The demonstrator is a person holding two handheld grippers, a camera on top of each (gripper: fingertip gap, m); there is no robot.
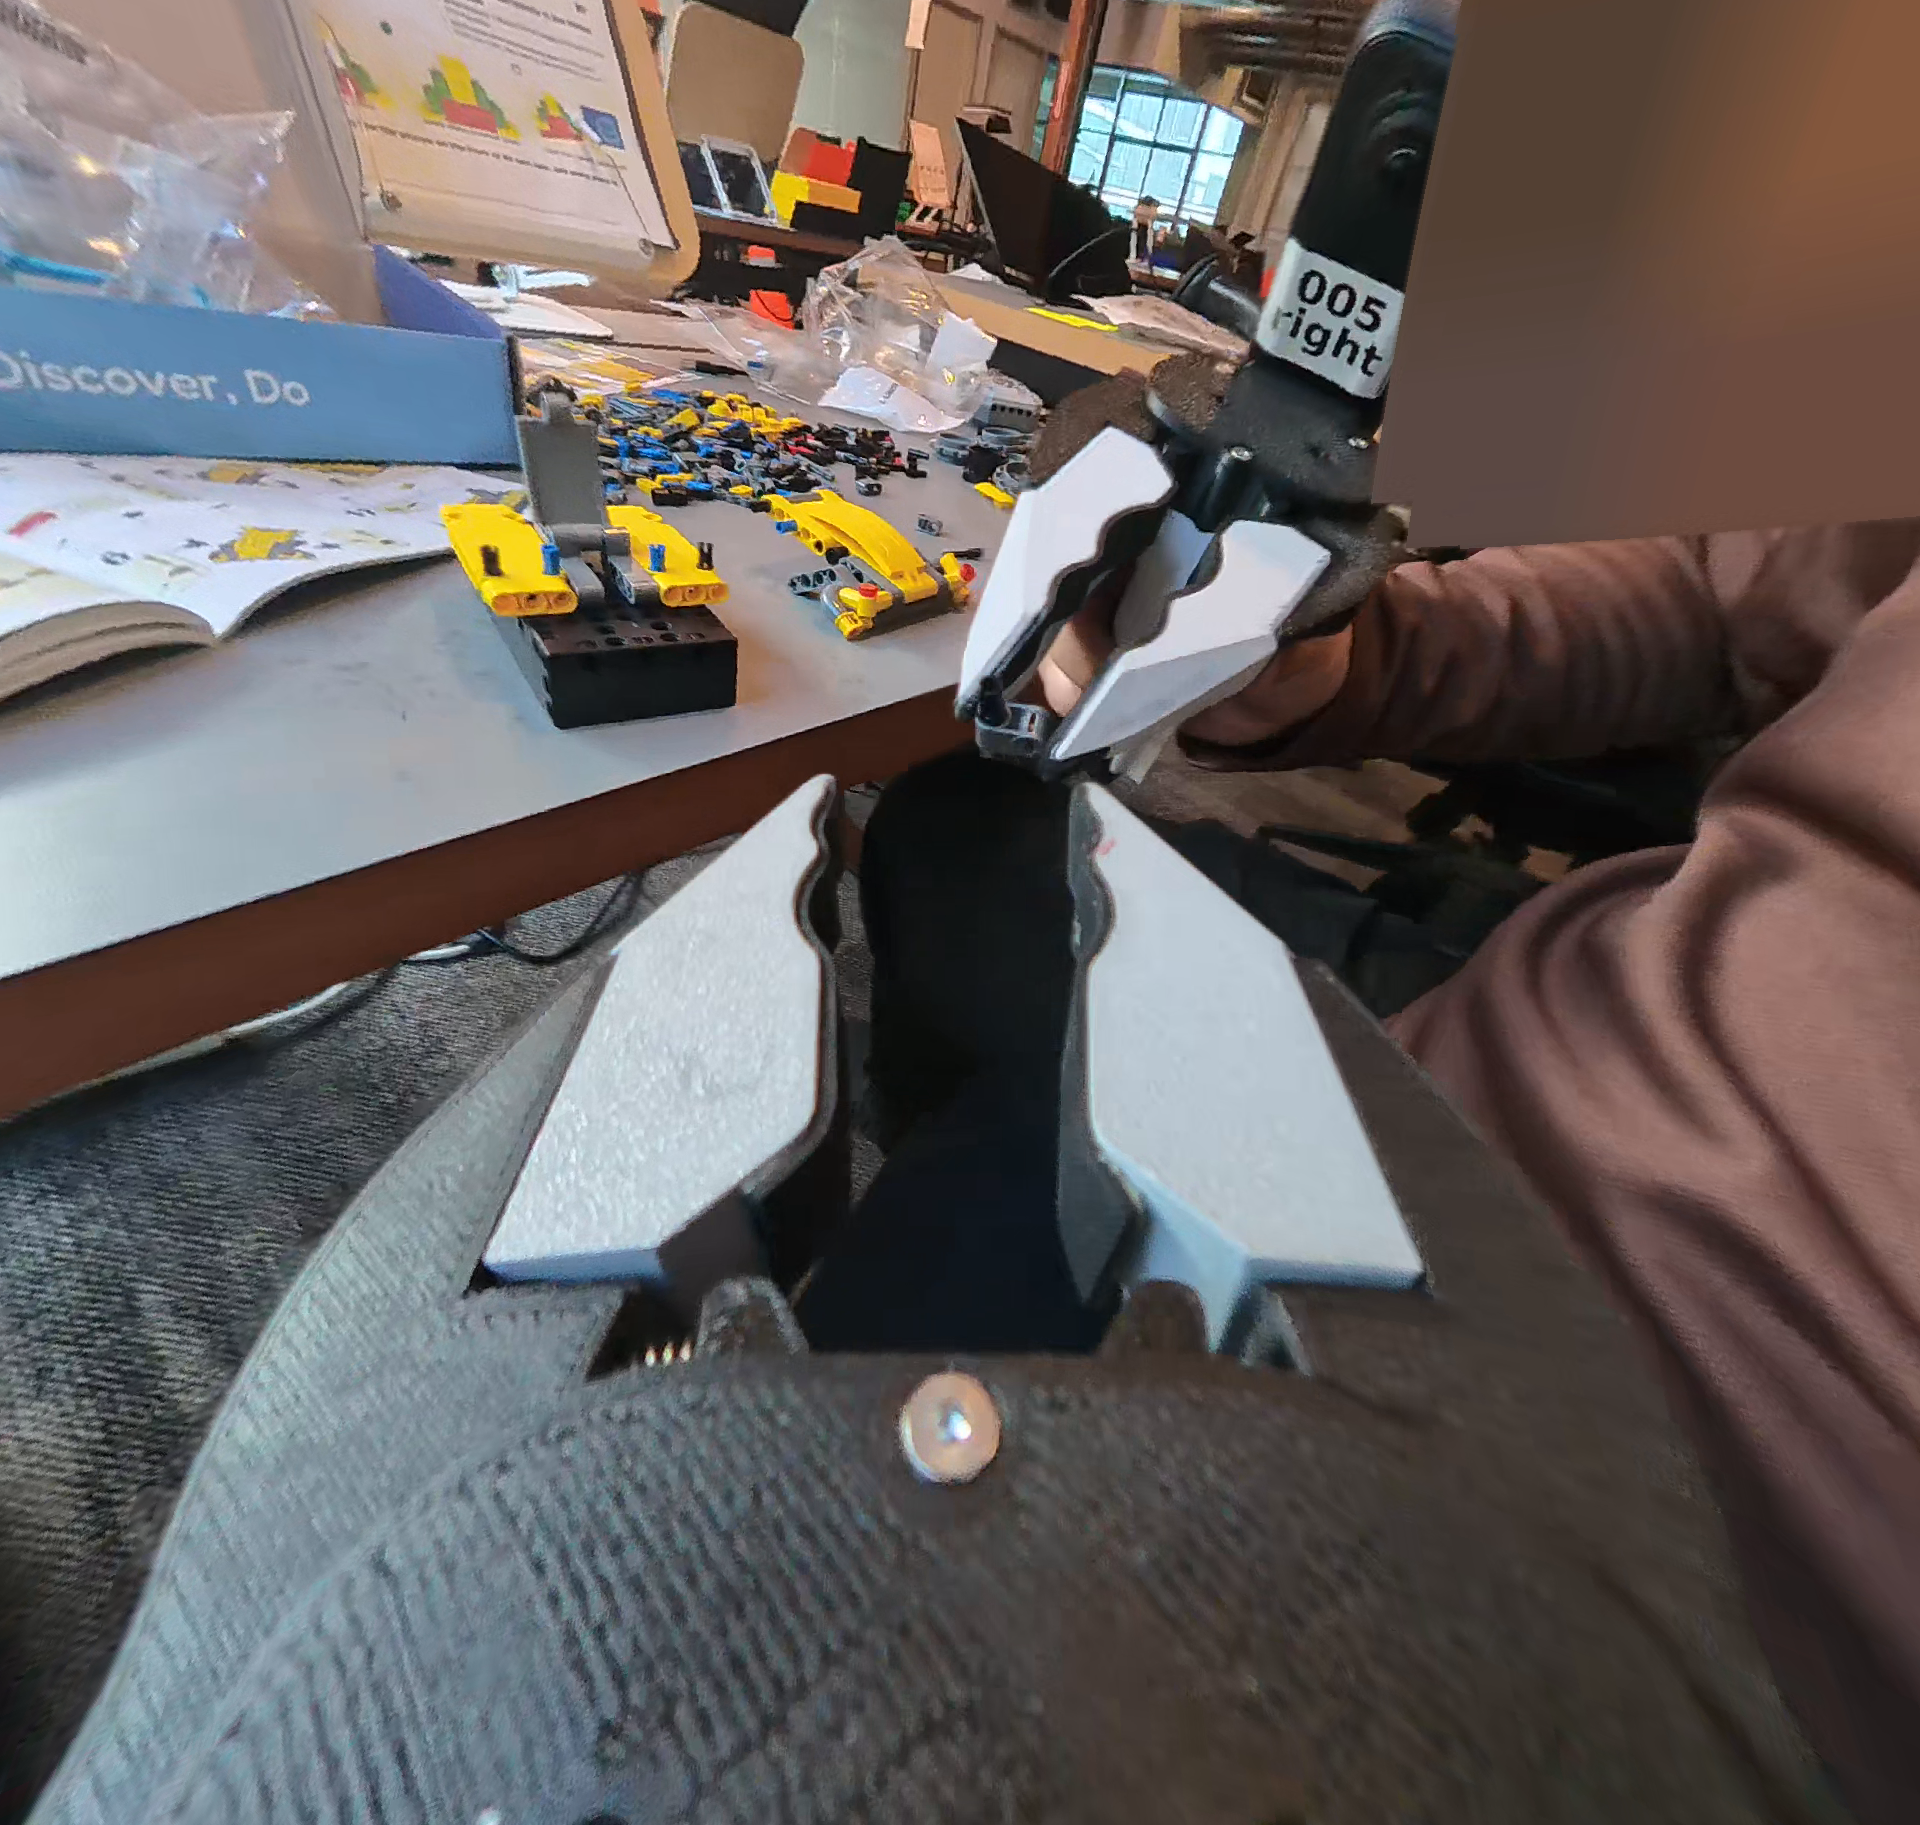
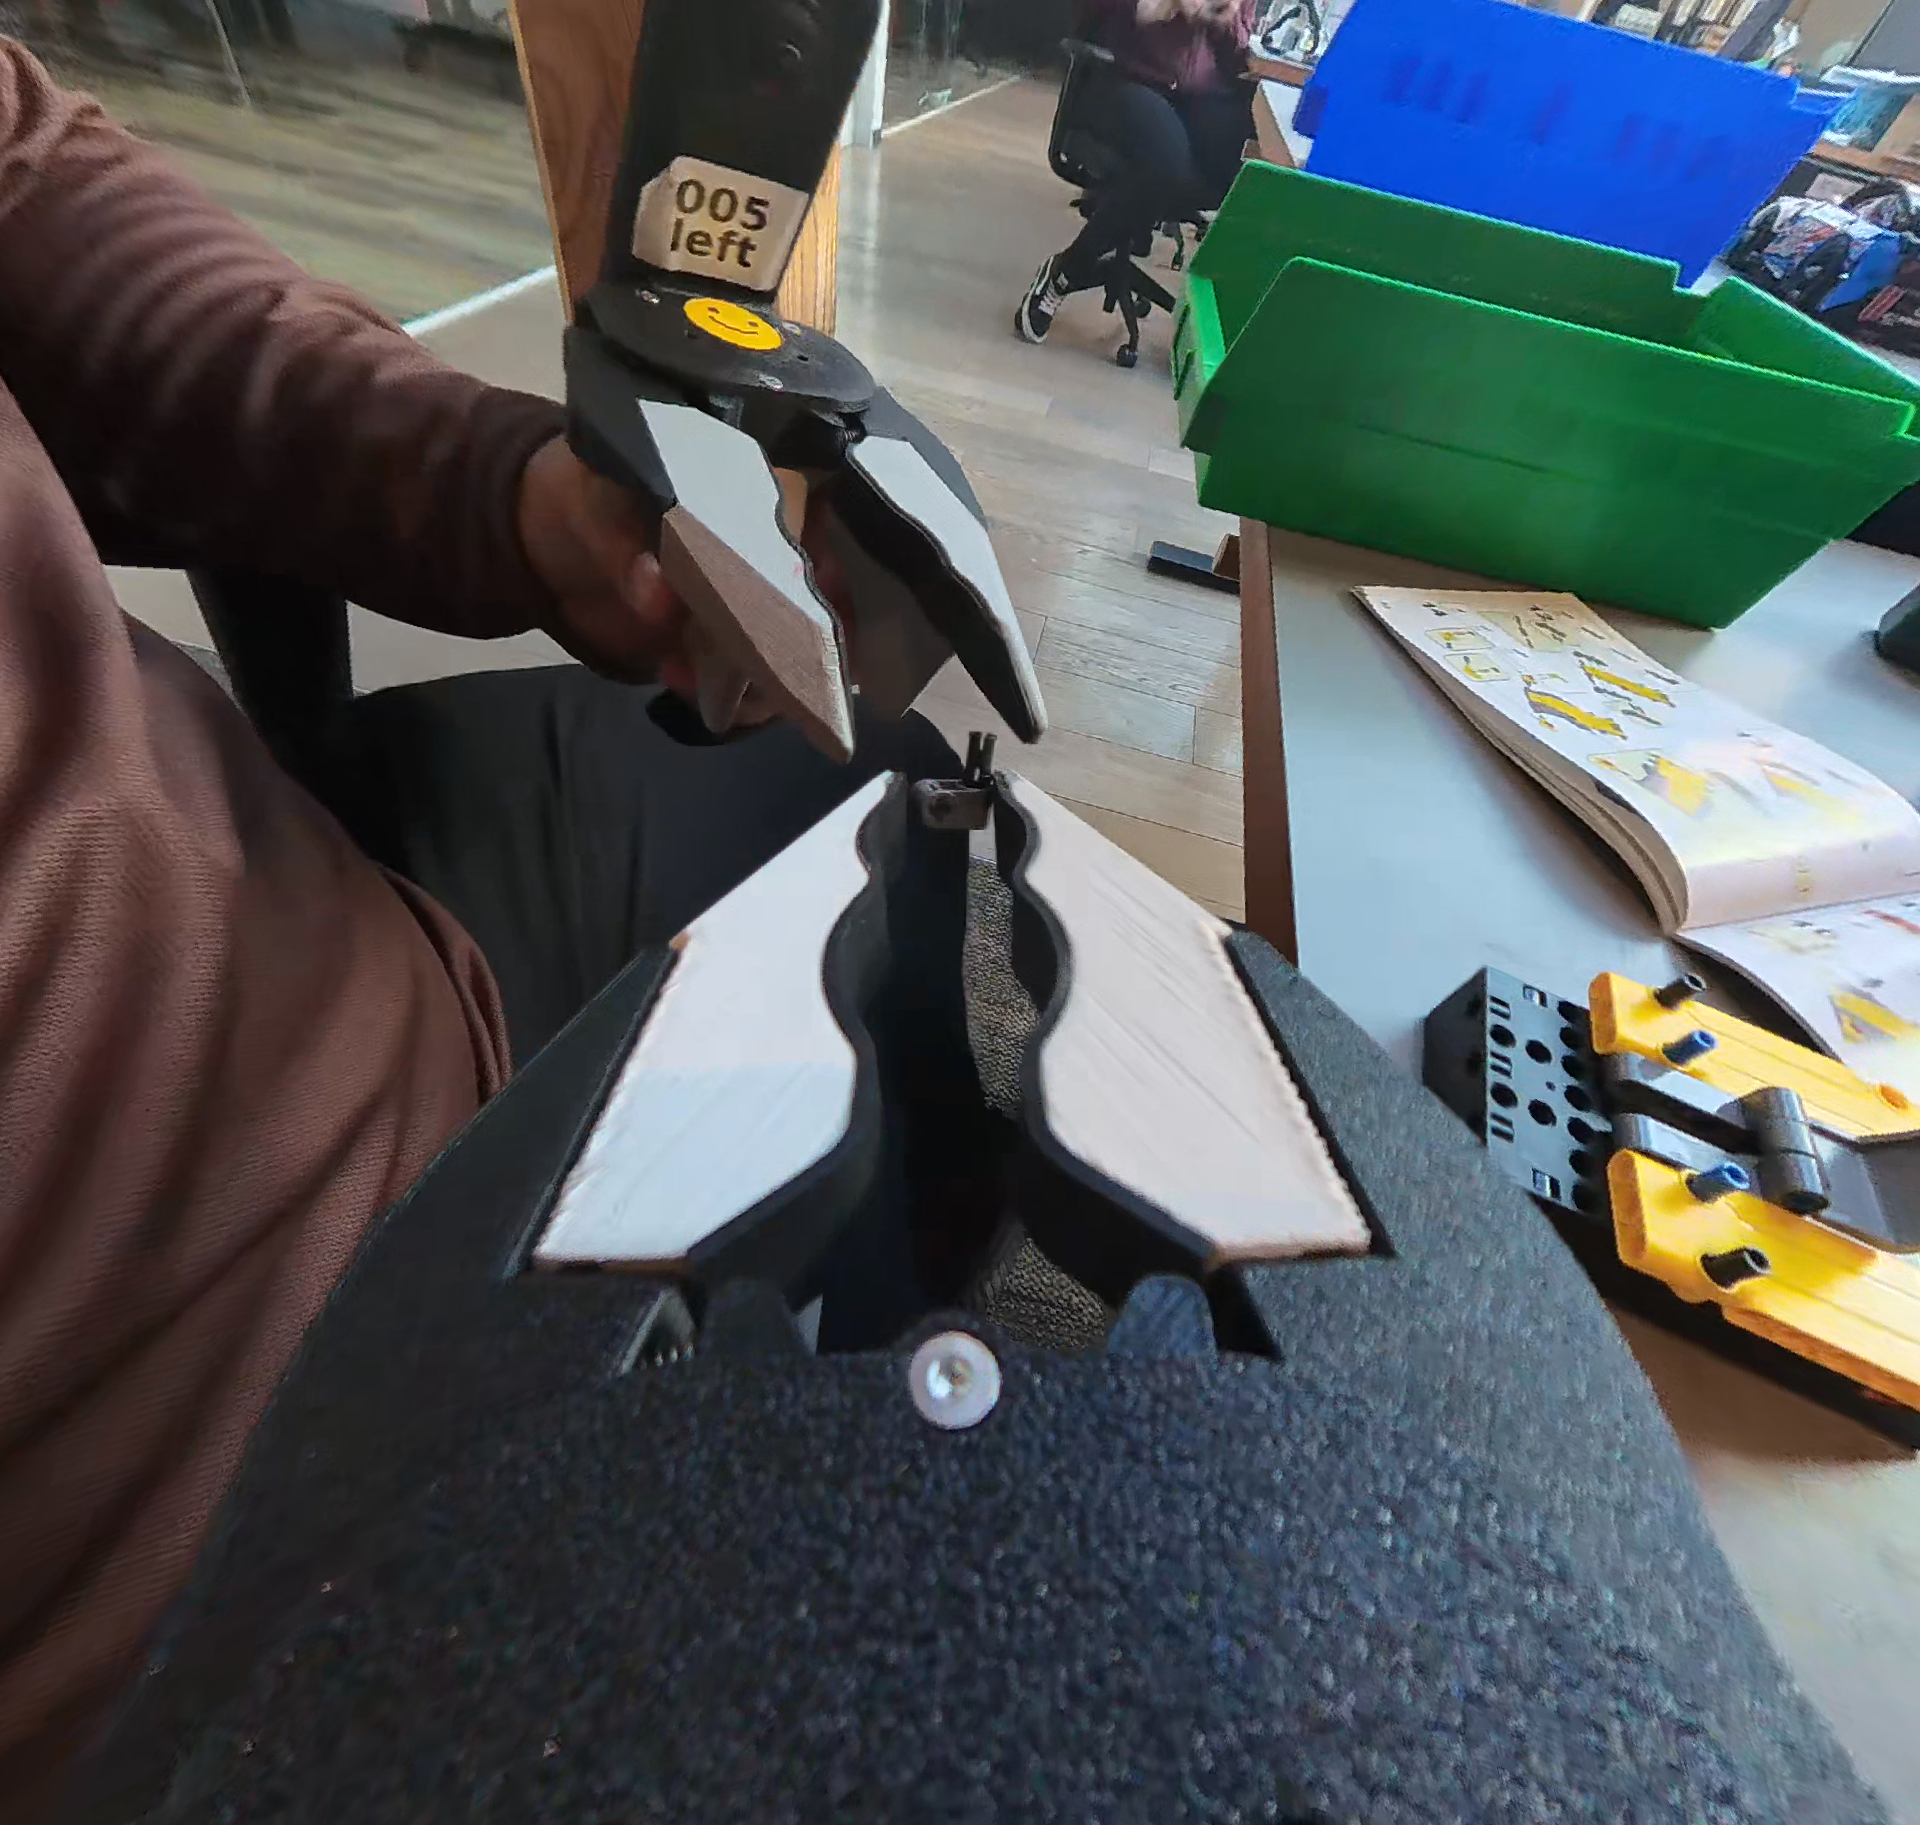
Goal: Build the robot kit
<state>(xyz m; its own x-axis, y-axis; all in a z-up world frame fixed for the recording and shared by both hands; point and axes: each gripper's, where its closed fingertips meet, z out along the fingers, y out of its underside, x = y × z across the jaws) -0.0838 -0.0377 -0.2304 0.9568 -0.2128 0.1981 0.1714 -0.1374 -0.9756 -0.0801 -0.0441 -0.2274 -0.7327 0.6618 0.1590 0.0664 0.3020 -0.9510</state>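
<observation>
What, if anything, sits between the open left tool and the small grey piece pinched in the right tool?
Nothing visible. The left tool hangs open just above the small grey piece, whose black pin sticks up toward it. The right tool pinches that piece at its tips, off the table edge. Only air shows in the gap.

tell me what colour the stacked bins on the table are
Green bins, with a blue one behind; clearest in the right wrist view.

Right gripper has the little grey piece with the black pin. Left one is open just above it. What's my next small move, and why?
Probably ease the left gripper down over the black pin and close gently. The right gripper pinches the grey piece at its tips, the pin sticks up free, and the open left fingers sit just above it, off the table.
</observation>
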